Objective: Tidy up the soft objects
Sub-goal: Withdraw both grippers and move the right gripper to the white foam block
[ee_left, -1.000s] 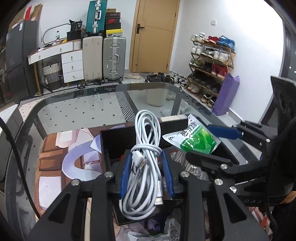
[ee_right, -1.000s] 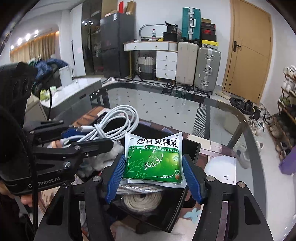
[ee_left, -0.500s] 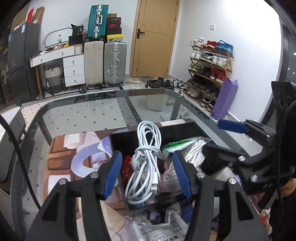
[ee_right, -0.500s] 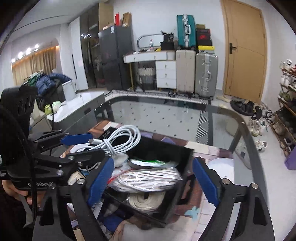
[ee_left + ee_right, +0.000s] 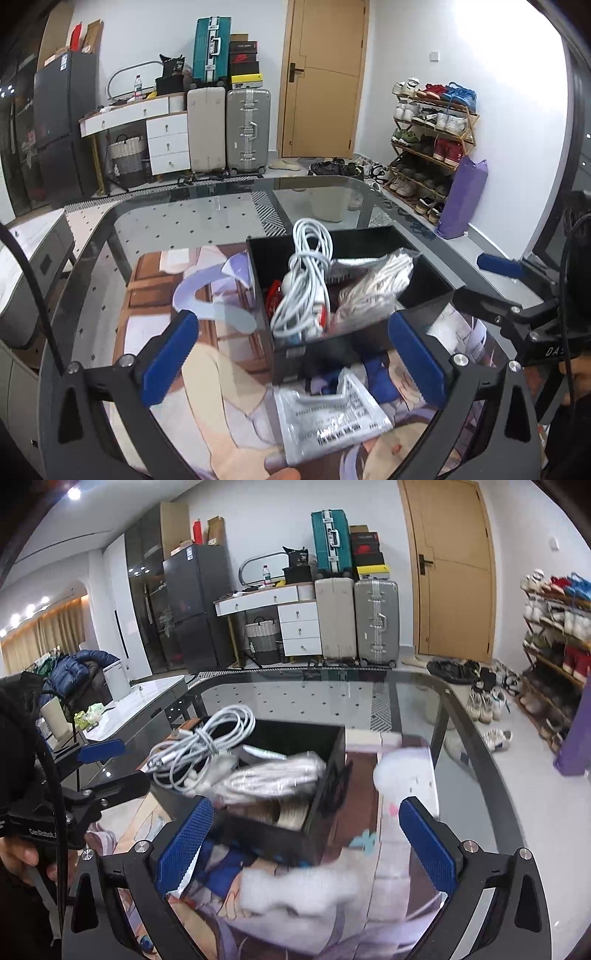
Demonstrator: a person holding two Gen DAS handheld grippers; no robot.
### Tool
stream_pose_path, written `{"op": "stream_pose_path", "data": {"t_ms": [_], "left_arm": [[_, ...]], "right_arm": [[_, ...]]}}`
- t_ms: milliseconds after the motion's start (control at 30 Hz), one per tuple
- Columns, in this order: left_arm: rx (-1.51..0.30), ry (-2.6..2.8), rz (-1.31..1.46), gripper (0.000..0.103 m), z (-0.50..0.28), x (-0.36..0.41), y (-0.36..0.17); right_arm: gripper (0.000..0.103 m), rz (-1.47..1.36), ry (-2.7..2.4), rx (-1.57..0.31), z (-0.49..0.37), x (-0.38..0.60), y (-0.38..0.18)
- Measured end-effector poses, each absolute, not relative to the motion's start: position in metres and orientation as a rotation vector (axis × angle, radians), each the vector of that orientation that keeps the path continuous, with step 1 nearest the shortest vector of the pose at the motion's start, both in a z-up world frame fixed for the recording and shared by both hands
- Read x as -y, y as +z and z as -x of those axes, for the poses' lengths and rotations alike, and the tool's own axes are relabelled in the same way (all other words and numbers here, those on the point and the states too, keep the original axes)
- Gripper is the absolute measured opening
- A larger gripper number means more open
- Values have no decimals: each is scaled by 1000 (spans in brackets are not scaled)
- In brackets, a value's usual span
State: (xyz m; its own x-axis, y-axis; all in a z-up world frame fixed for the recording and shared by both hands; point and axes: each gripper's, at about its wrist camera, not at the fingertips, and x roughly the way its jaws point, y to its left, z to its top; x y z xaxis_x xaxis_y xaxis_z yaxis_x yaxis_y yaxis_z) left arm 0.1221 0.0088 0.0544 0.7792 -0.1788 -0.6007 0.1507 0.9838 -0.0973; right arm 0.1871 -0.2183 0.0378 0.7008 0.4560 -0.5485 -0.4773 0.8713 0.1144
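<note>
Cable (image 5: 303,284) lies coiled in the black box (image 5: 424,284), beyond both opening grippers (image 5: 291,362) (image 5: 306,845), whose jaws hold nothing.

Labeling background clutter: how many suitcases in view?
3. The teal suitcase sits up top; the beige suitcase and silver suitcase stand side by side below it, left of the door. Others may be hidden.

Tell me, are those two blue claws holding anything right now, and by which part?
Nothing is held. The left claw and right claw are both opening, nothing between the fingers; the white cable lies in the black box.
</note>
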Motion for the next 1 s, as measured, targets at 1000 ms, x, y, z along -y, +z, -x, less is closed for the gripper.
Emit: {"op": "stream_pose_path", "data": {"t_ms": [1000], "left_arm": [[-797, -166, 65, 103, -105, 7, 2]], "right_arm": [[102, 96, 542, -837, -186, 214, -27]]}}
